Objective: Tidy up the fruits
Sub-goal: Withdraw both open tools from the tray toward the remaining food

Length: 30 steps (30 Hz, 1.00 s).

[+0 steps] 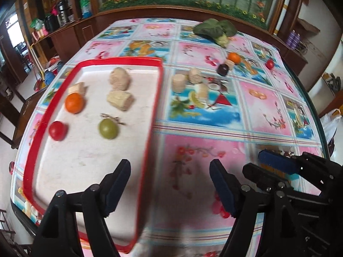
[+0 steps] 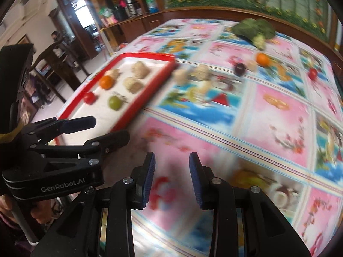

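Left wrist view: left hand-held gripper (image 1: pixel 170 184) open, empty, over tray (image 1: pixel 154 98) edge; orange (image 1: pixel 234 57) and plum (image 1: pixel 223 69) upper right on bench (image 1: pixel 257 128). Small, light, round, apt to roll; best pinched across middle. Right wrist view only: right hand-held gripper (image 2: pixel 172 180) slightly parted, empty.

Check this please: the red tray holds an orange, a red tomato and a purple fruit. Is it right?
Not quite. In the left wrist view the red tray holds an orange, a red tomato and a green fruit. The purple fruit lies on the tablecloth, outside it.
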Tool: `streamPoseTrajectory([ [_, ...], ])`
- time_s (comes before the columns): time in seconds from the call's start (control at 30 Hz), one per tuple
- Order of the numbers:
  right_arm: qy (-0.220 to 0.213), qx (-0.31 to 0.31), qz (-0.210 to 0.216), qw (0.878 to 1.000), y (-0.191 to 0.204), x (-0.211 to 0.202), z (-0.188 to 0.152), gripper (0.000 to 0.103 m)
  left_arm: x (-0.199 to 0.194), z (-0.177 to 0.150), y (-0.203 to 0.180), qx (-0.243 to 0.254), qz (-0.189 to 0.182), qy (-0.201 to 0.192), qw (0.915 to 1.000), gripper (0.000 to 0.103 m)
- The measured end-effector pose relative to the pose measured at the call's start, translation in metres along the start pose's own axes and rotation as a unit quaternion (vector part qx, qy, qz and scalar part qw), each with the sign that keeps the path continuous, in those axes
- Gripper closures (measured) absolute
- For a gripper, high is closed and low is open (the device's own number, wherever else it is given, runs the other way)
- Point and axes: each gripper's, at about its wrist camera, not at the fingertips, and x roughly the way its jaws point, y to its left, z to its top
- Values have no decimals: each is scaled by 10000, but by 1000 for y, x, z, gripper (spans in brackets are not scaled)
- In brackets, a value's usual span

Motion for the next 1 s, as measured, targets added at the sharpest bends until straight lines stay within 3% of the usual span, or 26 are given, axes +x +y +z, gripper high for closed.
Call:
streamPoseTrajectory([
  [0.2,-103,299,-174,9994,-47,-8,7,71,14,17,-25,106,-21,123,9999,22],
  [0.43,-379,489,-179,9979,-98,8,68,69,19,36,-28,-111,38,114,9999,22],
  [0.7,-283,476,-166,9983,-113,73,120,68,27,45,-11,-276,190,174,9993,22],
  [0.87,-262,353,-211,9988,-114,91,128,69,32,58,-10,-342,144,162,9992,22],
  [1.0,-347,31,-278,9990,-114,94,130,78,42,75,-23,-258,124,137,9995,22],
])
